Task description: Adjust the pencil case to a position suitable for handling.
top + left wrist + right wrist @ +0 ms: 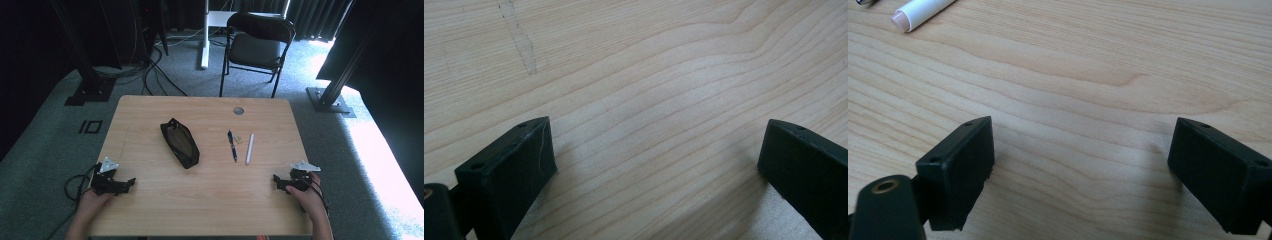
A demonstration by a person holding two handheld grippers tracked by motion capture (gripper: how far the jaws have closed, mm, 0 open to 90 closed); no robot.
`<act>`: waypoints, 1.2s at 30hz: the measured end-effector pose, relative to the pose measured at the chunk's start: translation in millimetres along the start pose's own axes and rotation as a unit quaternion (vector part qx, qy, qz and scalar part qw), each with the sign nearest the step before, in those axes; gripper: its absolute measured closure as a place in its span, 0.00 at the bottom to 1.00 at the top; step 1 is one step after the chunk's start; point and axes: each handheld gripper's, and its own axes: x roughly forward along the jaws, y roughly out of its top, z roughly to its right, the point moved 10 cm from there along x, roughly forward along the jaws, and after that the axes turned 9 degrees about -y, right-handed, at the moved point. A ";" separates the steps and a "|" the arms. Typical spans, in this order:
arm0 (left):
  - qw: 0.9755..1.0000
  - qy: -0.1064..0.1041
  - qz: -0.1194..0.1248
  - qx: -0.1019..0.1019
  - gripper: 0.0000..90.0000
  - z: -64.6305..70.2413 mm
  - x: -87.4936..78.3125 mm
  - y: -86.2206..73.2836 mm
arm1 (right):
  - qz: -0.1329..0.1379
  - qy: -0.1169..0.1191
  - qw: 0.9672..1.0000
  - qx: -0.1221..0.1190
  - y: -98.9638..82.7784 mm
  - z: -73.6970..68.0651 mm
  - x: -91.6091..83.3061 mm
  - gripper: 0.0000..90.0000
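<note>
Nearby, both hand-held grippers (131, 182) (275, 181) gape empty; pouch (180, 142), pen (232, 145), white marker (249, 148) lie apart

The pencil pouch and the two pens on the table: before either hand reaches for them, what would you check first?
1. Left gripper open, nothing between its fingers: ok.
2. Right gripper open, holding nothing: ok.
3. Black pouch lying flat, apart from the pens: ok.
4. Pouch zip open: cannot tell.
5. Blue pen and white pen lying apart, each with room for a grasp: ok.
6. Small tan piece between the pens, what it is: cannot tell.
</note>
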 end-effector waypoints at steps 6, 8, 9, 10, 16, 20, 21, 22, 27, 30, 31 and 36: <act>1.000 -0.002 0.000 0.001 0.02 -0.1 0.1 0.1 | 0.000 0.000 1.000 0.000 0.0 0.0 0.0 0.12; 1.000 -0.002 0.000 0.001 0.02 -0.1 0.1 0.1 | 0.000 0.000 1.000 0.000 0.0 0.0 0.0 0.12; 1.000 -0.002 0.000 0.001 0.02 -0.1 0.1 0.1 | 0.000 0.000 1.000 0.000 0.0 0.0 0.0 0.12; 1.000 -0.002 0.000 0.001 0.02 -0.1 0.1 0.1 | 0.000 0.000 1.000 0.000 0.0 0.0 0.0 0.12; 1.000 -0.005 -0.001 0.005 0.02 1.3 -1.0 -1.2 | 0.001 -0.002 1.000 -0.001 1.0 -5.2 0.0 0.13; 1.000 -0.007 -0.002 0.007 0.02 1.7 -1.4 -1.7 | 0.006 0.008 1.000 -0.009 4.5 -14.6 0.9 0.16; 1.000 -0.007 -0.002 0.007 0.02 1.6 -1.5 -1.9 | 0.005 0.009 1.000 -0.009 5.5 -16.9 1.5 0.16; 1.000 -0.007 -0.002 0.007 0.02 1.6 -1.5 -1.9 | 0.004 0.011 1.000 -0.008 6.8 -20.0 1.9 0.16; 1.000 -0.007 -0.001 0.006 0.02 1.7 -1.4 -1.7 | 0.011 0.025 1.000 -0.016 17.2 -38.9 6.1 0.16; 1.000 -0.007 -0.002 0.007 0.02 1.6 -1.5 -1.9 | 0.019 0.035 0.999 -0.020 25.3 -50.9 7.7 0.16; 1.000 -0.007 -0.002 0.007 0.02 1.6 -1.5 -1.9 | 0.022 0.038 0.999 -0.023 27.9 -55.0 8.2 0.16; 1.000 -0.006 -0.001 0.006 0.02 1.6 -1.3 -1.7 | 0.032 0.058 0.997 -0.033 38.6 -74.6 7.8 0.16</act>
